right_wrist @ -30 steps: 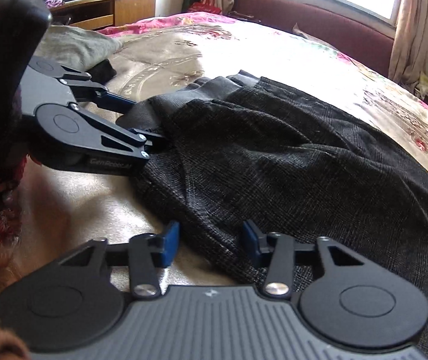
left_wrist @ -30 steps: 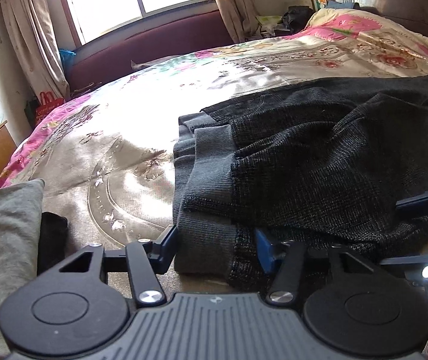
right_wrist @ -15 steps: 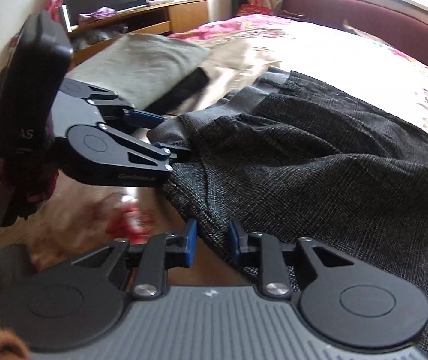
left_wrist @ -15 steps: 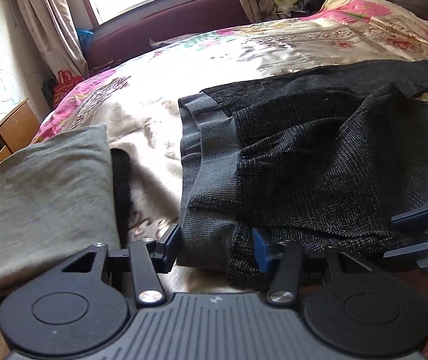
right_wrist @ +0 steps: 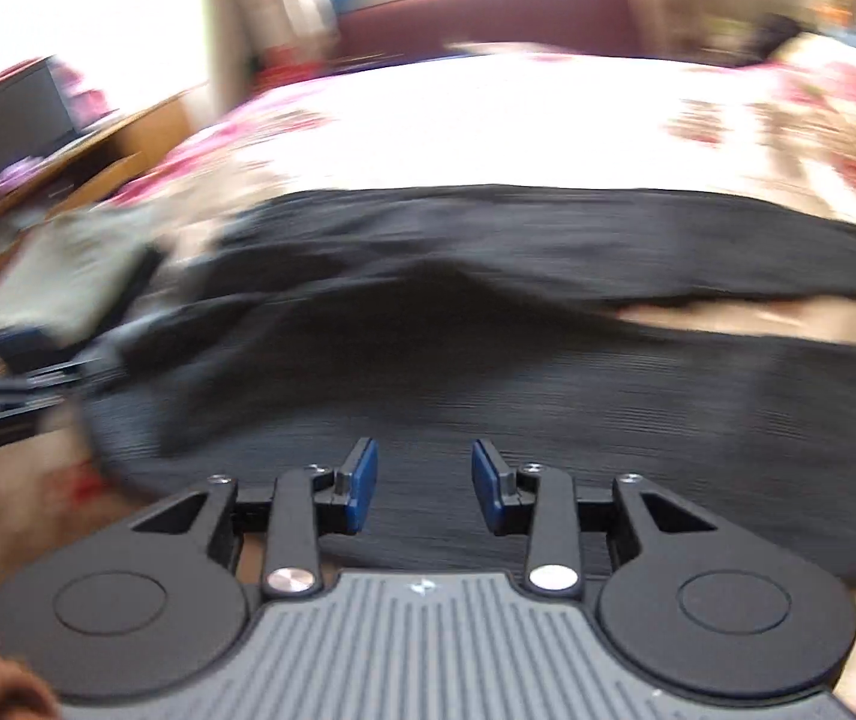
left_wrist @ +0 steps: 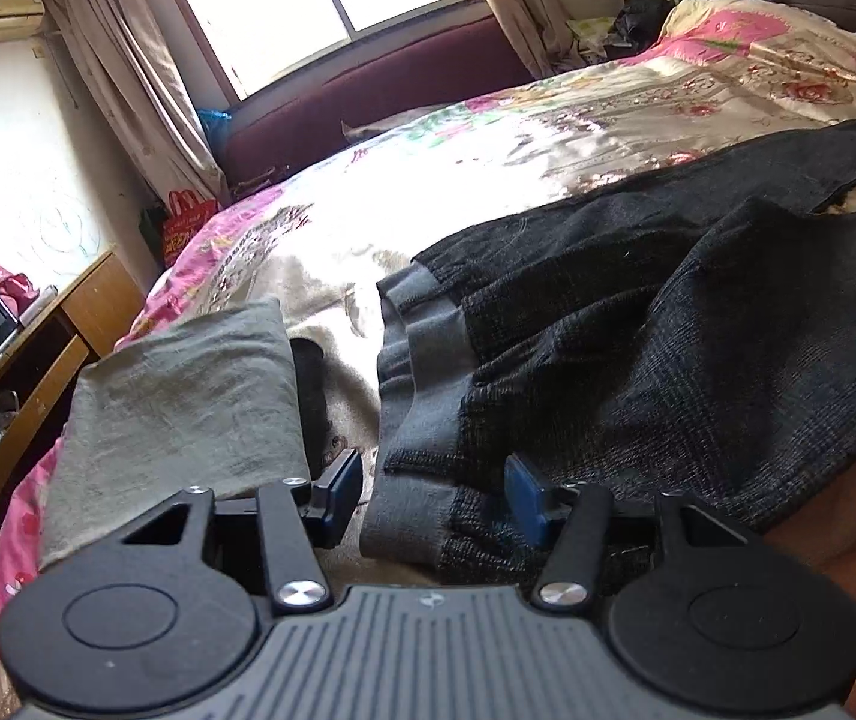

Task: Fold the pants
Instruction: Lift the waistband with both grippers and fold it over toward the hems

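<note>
Currently my left gripper (left_wrist: 433, 495) straddles the pants (left_wrist: 637, 360) waistband at lower centre, jaws apart, unclamped. My right gripper (right_wrist: 425, 486), jaws just opening, holds nothing. Next: regrip, fold.

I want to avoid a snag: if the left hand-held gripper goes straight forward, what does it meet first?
Probably the grey ribbed waistband of the dark knitted pants: it already lies between the open jaws of the left hand-held gripper, though depth is unclear.
</note>
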{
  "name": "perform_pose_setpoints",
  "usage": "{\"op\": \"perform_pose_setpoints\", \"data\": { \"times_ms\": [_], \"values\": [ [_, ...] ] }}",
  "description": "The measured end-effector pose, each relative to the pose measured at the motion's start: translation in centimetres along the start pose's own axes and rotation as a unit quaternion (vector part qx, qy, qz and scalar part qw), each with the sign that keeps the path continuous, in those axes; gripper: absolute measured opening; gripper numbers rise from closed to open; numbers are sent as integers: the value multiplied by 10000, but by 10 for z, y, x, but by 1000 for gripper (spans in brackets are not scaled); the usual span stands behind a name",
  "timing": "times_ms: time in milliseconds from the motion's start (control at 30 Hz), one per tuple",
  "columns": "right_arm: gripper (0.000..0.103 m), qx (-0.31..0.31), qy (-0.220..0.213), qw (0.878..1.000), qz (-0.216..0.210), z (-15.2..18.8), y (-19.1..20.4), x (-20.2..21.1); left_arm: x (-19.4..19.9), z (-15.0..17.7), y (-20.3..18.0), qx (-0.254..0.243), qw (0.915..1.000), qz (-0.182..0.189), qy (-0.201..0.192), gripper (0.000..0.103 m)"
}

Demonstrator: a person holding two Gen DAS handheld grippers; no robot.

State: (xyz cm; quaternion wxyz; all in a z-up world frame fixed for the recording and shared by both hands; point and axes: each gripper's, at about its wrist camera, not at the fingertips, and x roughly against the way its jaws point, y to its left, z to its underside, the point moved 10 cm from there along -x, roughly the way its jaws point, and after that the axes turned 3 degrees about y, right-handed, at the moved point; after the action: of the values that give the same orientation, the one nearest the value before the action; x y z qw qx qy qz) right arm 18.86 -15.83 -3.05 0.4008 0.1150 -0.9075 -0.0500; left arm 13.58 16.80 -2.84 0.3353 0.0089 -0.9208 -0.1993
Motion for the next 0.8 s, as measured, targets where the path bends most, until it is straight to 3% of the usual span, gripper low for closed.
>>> {"op": "perform_pose_setpoints", "data": {
  "times_ms": [100,233,300,400,567,633,800],
  "values": [
    [36,-369,-31,9967,721,3,-70,3,4,-11,-21,48,9995,297,-84,67],
    [32,-961,286,9817,1621,23,-155,-3,-16,-9,-52,-67,9975,665,216,67],
    [30,-1161,222,9803,1581,24,-173,0,-27,-1,-59,-182,9965,685,454,68],
    [39,-1232,214,9766,1749,15,-176,9,-23,-3,-60,-255,9966,649,437,68],
    [39,-435,13,9928,1118,-17,-137,1,-21,-32,-46,-161,9971,735,123,68],
    [43,-37,37,9973,727,-40,-115,-18,-31,-51,-39,-236,9974,681,-58,68],
    [45,1184,300,9924,115,-107,-71,-85,-80,-100,-20,-418,9961,747,-200,72]
  ]
}}
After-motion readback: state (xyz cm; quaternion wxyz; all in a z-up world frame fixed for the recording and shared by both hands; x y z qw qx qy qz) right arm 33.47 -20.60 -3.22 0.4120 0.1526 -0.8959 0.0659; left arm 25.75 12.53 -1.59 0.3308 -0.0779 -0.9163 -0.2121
